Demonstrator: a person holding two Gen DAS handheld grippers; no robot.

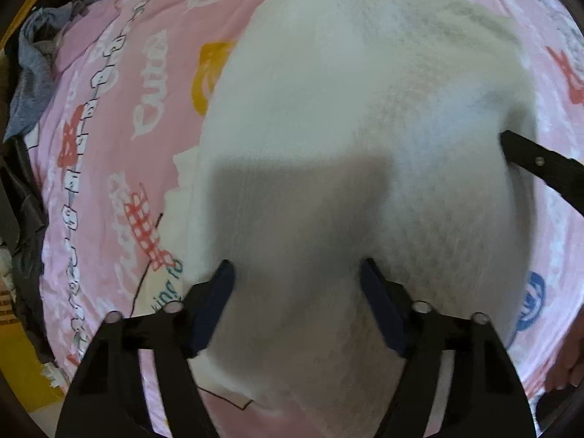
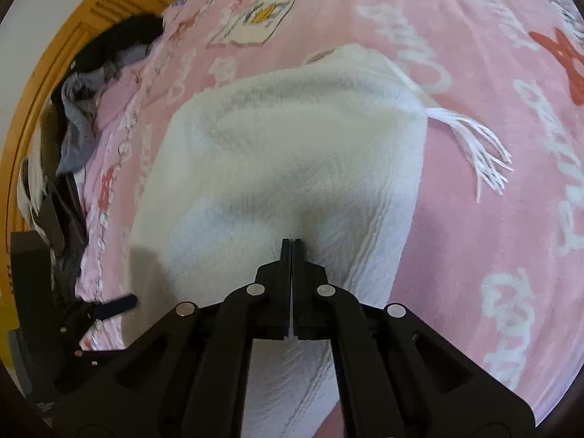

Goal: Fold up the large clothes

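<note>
A white fluffy knitted garment lies folded on the pink printed bedsheet. My left gripper points straight down over its near part, jaws open and nothing pinched between the blue pads. My right gripper is shut, its tips resting against the white garment; whether any fabric is caught between them does not show. In the left wrist view the right gripper reaches the garment's right edge. One of the left gripper's fingers shows at the garment's left side. A white tassel fringe sticks out on the right.
A heap of dark and grey clothes lies along the bed's left edge. Orange wooden furniture stands beyond it. A person's hand shows at the lower right. Pink sheet spreads to the right of the garment.
</note>
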